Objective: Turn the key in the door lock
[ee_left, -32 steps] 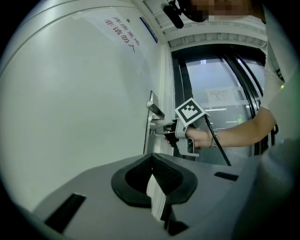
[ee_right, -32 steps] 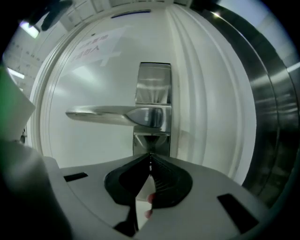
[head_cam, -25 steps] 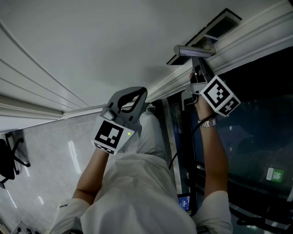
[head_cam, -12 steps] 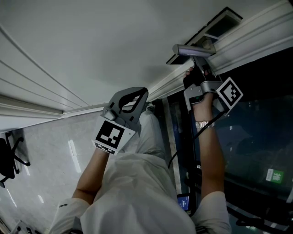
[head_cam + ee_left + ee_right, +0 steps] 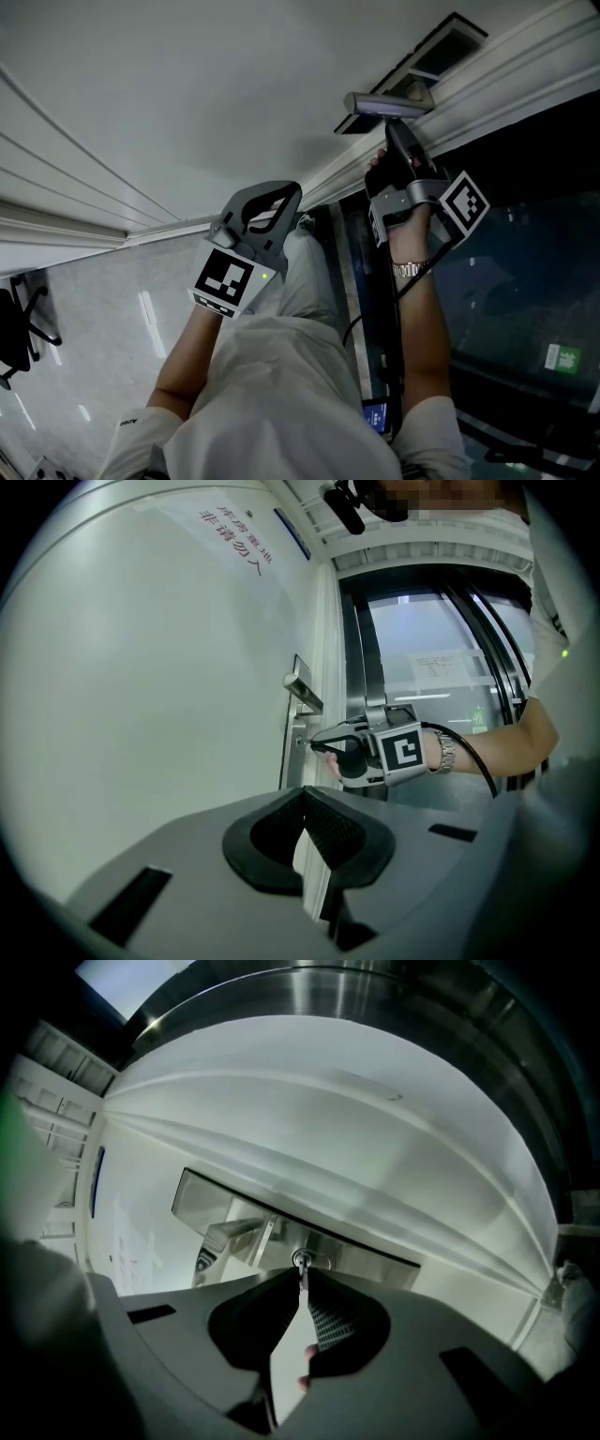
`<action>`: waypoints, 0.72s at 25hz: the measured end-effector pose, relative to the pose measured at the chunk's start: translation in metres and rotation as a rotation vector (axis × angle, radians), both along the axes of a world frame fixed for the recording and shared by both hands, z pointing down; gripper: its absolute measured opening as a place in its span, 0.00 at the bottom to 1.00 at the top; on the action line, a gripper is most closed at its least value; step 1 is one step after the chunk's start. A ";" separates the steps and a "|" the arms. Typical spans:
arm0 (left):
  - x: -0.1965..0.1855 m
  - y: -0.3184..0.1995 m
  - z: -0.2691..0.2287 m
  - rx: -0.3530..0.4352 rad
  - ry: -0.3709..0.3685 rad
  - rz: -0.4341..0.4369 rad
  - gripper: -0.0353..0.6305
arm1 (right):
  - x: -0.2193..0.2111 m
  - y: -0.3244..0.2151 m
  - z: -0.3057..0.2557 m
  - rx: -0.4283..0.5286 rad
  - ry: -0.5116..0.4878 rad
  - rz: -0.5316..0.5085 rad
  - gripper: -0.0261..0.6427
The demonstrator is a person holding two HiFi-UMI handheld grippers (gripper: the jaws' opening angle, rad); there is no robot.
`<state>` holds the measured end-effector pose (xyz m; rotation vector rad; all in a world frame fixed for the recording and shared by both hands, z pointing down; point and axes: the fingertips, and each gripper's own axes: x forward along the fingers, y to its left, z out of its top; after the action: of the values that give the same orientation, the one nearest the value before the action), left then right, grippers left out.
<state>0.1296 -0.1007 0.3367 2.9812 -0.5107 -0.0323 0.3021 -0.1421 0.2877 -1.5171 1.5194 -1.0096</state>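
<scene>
The key point(image 5: 302, 1277) sits in the lock cylinder point(image 5: 303, 1260) on the steel lock plate point(image 5: 375, 1262) of the white door point(image 5: 187, 94). My right gripper point(image 5: 302, 1283) is shut on the key, its tips right up against the cylinder. From the head view, the right gripper point(image 5: 394, 131) reaches just under the lever handle point(image 5: 380, 103). The left gripper view shows the right gripper point(image 5: 317, 746) at the lock below the handle point(image 5: 303, 691). My left gripper point(image 5: 289, 192) hangs back from the door, its jaws point(image 5: 304, 792) shut on nothing.
A dark glass panel point(image 5: 525, 281) with a metal frame point(image 5: 361, 667) stands to the right of the door. The door's moulded edge point(image 5: 487, 66) runs beside the lock. A cable point(image 5: 473, 761) trails from the right gripper along the person's forearm.
My right gripper has rolled about its own axis at the lock, its marker cube swinging round and the wrist turning. The left gripper has stayed where it was.
</scene>
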 end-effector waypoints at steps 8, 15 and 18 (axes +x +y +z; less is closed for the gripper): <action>0.008 0.003 -0.002 0.001 0.008 0.021 0.06 | -0.009 0.019 0.006 -0.089 0.257 -0.138 0.09; 0.016 0.014 -0.002 0.017 0.002 0.049 0.06 | -0.013 0.030 0.000 -0.222 0.837 -0.148 0.18; 0.020 0.018 -0.004 0.024 0.006 0.064 0.06 | -0.007 0.033 0.003 -0.301 1.117 -0.117 0.18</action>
<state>0.1498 -0.0828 0.3325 3.0174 -0.4174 -0.0421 0.2950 -0.1094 0.2908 -2.4419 2.2616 -0.4116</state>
